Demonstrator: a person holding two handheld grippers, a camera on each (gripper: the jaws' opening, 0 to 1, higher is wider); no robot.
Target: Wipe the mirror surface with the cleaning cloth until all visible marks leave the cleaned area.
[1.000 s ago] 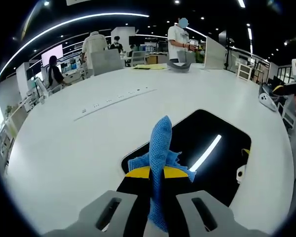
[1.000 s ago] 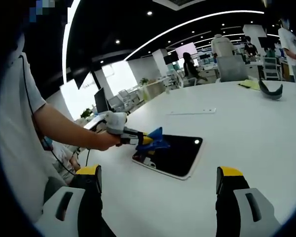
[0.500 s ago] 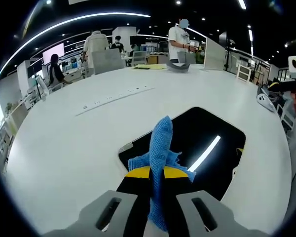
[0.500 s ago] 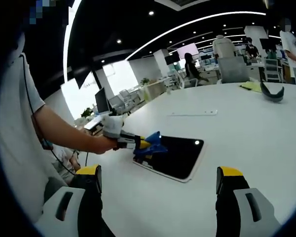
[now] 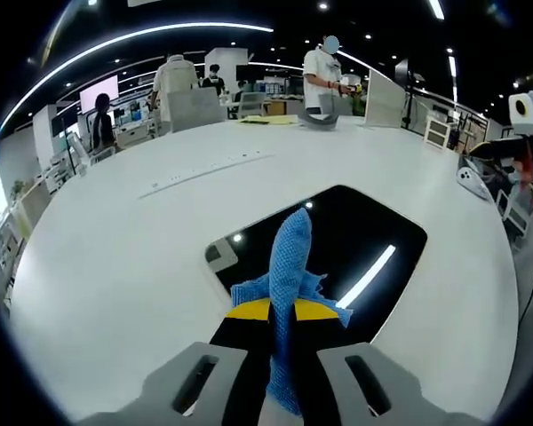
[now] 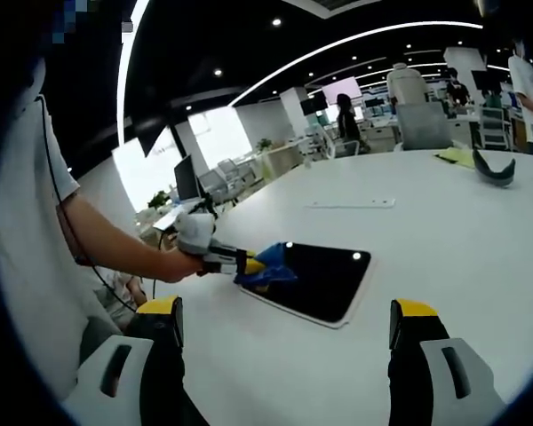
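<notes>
One cloth (image 5: 287, 275) points along fingers (image 5: 249, 311).

Mirror: dark rounded-rectangle glass mirror (image 5: 355, 244) with a pale rim, flat on the white tabletop (image 5: 115, 266).
Cloth: blue woven cleaning cloth (image 5: 289, 275), bunched upright at the mirror's near edge.

Illumination is bright and even, supplied by ceiling strip lights (image 5: 142, 35) and spotlights against a dark ceiling. The mirror (image 5: 355, 240) reflects one strip as a hard streak of glare. Fisheye distortion bends the frame edges — background detail is soft, shadows faint.
</notes>
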